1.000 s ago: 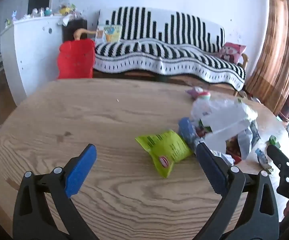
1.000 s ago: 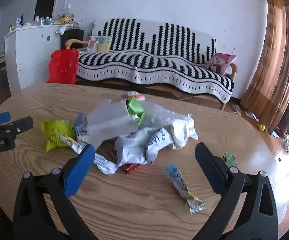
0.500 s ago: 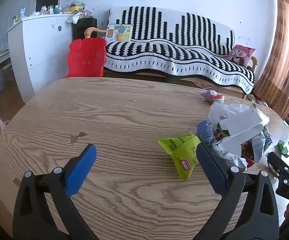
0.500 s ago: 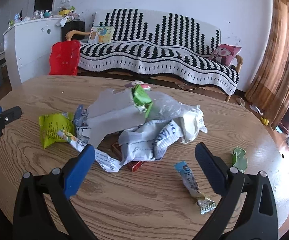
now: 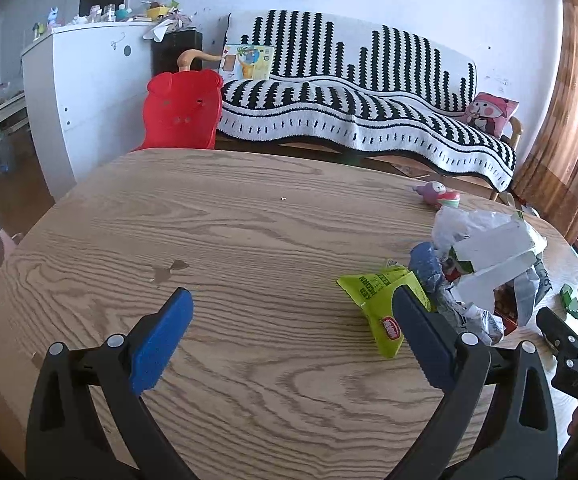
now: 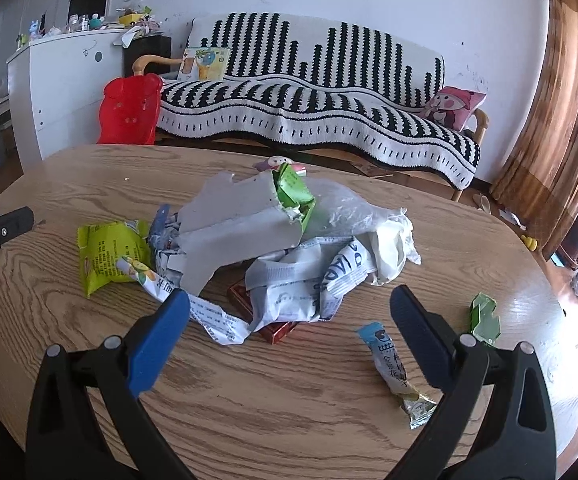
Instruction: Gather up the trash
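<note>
On the wooden counter lies a heap of trash: torn grey-white cardboard, a green carton stuck in its top, crumpled plastic and printed wrappers, with a dark red box under them. A yellow-green snack bag touches the left side of the heap. A small blue-topped sachet lies apart from the heap, on the near right, and a green folded piece lies further right, near the counter's edge.

The right gripper is above the counter in front of the heap, its two blue fingers wide apart and holding nothing; the sachet lies just inside its right finger. The left gripper is also spread wide and empty, over bare wood, with the snack bag just beside its right finger.

Behind the counter stand a red plastic chair, a white cabinet and a sofa with a black-and-white striped cover. A small pink toy lies at the far edge of the counter.
</note>
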The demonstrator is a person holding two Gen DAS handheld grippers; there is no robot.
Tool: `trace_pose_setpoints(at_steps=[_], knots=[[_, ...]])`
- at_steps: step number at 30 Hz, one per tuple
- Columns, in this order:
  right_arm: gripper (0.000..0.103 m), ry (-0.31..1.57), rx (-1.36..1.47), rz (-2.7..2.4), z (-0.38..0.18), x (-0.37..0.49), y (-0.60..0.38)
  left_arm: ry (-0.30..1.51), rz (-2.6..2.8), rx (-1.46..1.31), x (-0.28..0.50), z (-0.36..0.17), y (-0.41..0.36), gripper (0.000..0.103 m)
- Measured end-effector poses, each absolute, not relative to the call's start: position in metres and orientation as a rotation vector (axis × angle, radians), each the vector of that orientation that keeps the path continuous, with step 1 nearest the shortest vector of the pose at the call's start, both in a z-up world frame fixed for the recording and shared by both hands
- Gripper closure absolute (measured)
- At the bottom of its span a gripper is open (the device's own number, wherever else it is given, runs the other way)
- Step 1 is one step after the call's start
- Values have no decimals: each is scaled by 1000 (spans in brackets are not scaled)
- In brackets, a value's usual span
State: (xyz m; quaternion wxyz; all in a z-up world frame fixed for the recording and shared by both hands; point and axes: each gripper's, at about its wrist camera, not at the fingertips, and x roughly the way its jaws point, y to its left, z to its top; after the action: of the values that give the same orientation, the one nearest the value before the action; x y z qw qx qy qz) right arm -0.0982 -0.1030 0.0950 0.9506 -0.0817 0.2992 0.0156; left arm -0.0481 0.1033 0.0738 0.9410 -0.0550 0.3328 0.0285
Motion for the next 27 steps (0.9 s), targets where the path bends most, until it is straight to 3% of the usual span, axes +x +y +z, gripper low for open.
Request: trace_pose_setpoints(at_steps=[27], knots=[[6,620,-165,35,94,-97,-105,692,58,-106,-48,68,99,6]])
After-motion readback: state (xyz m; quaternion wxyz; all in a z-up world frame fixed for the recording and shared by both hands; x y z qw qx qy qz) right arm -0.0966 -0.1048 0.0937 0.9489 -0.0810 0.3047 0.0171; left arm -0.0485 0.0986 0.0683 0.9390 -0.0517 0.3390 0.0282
